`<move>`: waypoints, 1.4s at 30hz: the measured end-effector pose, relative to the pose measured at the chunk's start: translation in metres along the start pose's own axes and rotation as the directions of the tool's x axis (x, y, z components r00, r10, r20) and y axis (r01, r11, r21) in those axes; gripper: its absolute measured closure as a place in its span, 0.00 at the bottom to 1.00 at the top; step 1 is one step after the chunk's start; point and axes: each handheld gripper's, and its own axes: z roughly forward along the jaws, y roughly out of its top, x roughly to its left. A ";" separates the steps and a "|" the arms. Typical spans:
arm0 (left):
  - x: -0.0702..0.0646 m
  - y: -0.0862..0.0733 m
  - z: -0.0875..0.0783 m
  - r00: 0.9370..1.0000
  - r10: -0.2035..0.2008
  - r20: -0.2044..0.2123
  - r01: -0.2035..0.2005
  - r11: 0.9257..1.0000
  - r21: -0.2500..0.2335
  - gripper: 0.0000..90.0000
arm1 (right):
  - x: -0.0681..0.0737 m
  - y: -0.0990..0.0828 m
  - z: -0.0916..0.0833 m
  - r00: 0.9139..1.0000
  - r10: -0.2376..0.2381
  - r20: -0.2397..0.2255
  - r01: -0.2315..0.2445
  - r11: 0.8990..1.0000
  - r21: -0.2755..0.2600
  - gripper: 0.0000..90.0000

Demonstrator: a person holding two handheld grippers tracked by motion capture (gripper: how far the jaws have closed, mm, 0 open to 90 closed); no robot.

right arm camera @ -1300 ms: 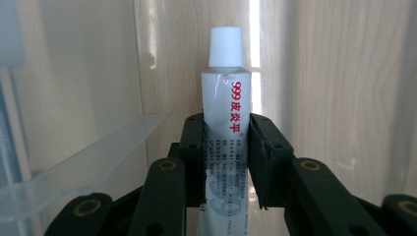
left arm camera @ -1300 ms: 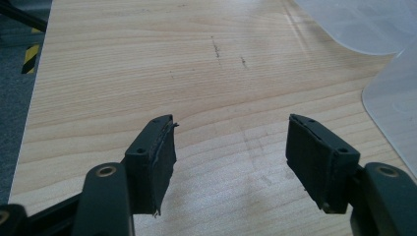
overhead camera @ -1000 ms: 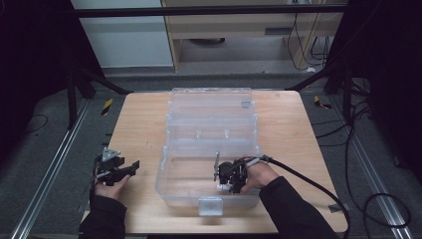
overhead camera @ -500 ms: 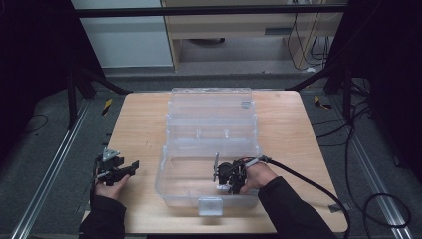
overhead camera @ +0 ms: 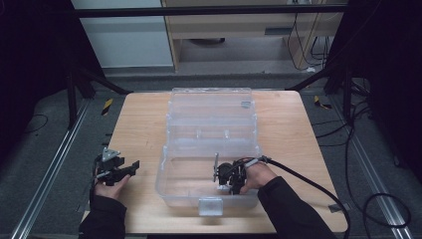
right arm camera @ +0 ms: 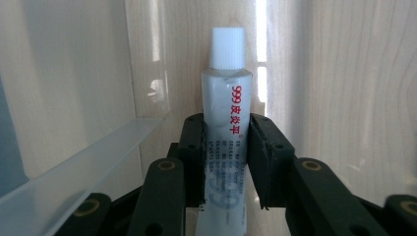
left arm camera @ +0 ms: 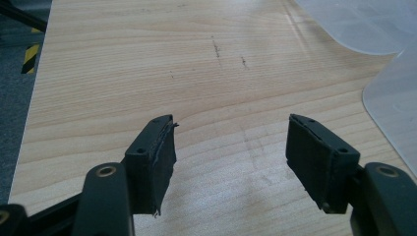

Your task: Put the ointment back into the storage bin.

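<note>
A white tube (right arm camera: 227, 98) with a white cap and red print stands between the pads of my right gripper (right arm camera: 227, 125), which is shut on it. The jaws have just been opening a little, and the tube is still gripped. In the high view this gripper (overhead camera: 221, 177) and the tube (overhead camera: 216, 167) are inside the near part of a clear plastic box (overhead camera: 164, 172). My left gripper (overhead camera: 133, 167) hovers over the table to the left of the box, apart from it. Its jaws (left arm camera: 231, 142) are open with only bare wood between them.
The box's clear lid (overhead camera: 211, 104) lies open toward the far side, and a latch (overhead camera: 210, 205) sits on the front wall. A clear divider wall (right arm camera: 83, 157) runs beside the tube. The wooden table (overhead camera: 139, 124) ends near black frame legs and cables.
</note>
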 end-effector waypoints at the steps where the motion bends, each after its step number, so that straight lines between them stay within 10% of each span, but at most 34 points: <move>1: 0.000 0.000 0.000 1.000 0.001 -0.001 -0.001 1.000 0.000 0.39 | 0.000 0.000 0.000 1.000 0.008 0.001 -0.008 1.000 0.002 0.75; 16: 0.000 0.000 0.000 1.000 0.000 0.001 0.000 1.000 0.000 0.39 | 0.000 -0.002 -0.011 1.000 0.010 0.019 -0.010 1.000 -0.021 0.75; 25: 0.000 0.000 0.000 1.000 0.000 0.002 0.000 1.000 0.000 0.39 | 0.000 -0.012 -0.040 0.995 0.083 0.058 -0.073 0.984 -0.163 0.71; 31: 0.000 0.000 0.000 1.000 -0.004 0.001 0.004 1.000 0.000 0.39 | 0.002 -0.024 -0.063 0.985 0.152 0.083 -0.122 0.949 -0.291 0.64; 34: 0.000 0.000 0.001 1.000 -0.002 0.001 0.002 1.000 0.004 0.39 | 0.003 -0.032 -0.071 0.974 0.202 0.103 -0.146 0.907 -0.394 0.60; 35: 0.000 0.000 0.001 1.000 -0.002 0.001 0.002 1.000 0.004 0.39 | 0.003 -0.032 -0.071 0.974 0.202 0.103 -0.146 0.907 -0.394 0.60; 37: 0.000 0.000 0.001 1.000 -0.001 0.001 0.001 1.000 0.005 0.39 | 0.005 -0.041 -0.078 0.964 0.245 0.105 -0.169 0.867 -0.469 0.57; 40: 0.000 0.000 0.001 1.000 0.000 0.000 0.000 1.000 0.007 0.39 | 0.006 -0.045 -0.082 0.959 0.266 0.097 -0.184 0.847 -0.499 0.53; 41: 0.000 0.000 0.001 1.000 0.000 0.000 0.000 1.000 0.007 0.39 | 0.007 -0.052 -0.086 0.951 0.296 0.087 -0.204 0.815 -0.543 0.53; 42: 0.000 0.000 0.001 1.000 0.000 0.000 0.000 1.000 0.007 0.39 | 0.007 -0.052 -0.086 0.951 0.296 0.087 -0.204 0.815 -0.543 0.53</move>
